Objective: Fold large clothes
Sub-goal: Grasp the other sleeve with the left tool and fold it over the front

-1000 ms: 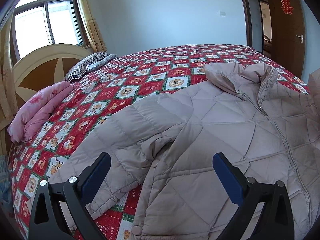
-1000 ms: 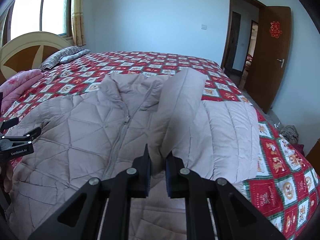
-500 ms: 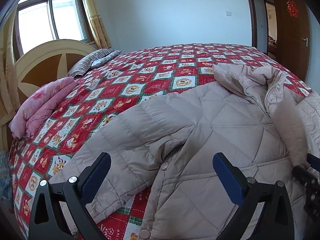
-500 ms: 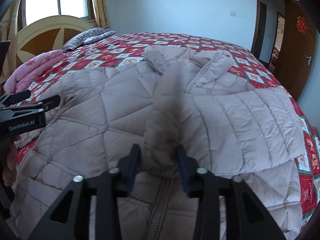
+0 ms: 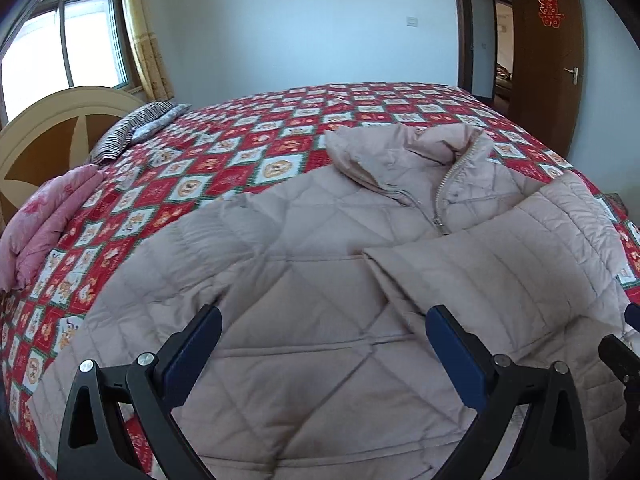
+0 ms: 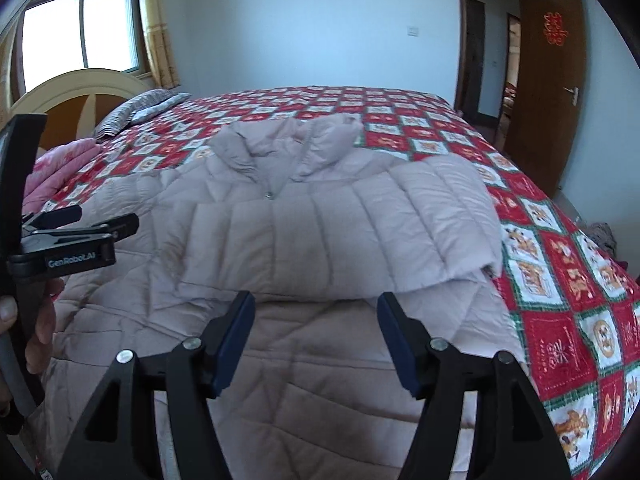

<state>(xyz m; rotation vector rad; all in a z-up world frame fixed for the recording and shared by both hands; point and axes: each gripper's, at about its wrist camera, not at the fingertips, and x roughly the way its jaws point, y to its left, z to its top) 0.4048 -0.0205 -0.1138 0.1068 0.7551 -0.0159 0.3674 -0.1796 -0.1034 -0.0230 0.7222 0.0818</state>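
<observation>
Lying zipped on the bed point(image 6: 568, 280), the jacket point(image 5: 304, 320) is shown with one sleeve point(image 6: 340, 240) folded across its chest; as the right gripper point(image 6: 316, 340) is opened with nothing between its fingers and the left gripper point(image 5: 320, 352) is held wide and empty, the puffy sleeve may spring back unpressed.

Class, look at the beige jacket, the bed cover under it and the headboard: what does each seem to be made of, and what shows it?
Jacket: probably thin synthetic shell with padded fill; stitched quilting, slight sheen, metal-looking zip.
Bed cover: printed woven cloth, matte; flat red-and-white check.
Headboard: likely wood, cream-painted rim around brown panels; smooth and rigid.
</observation>
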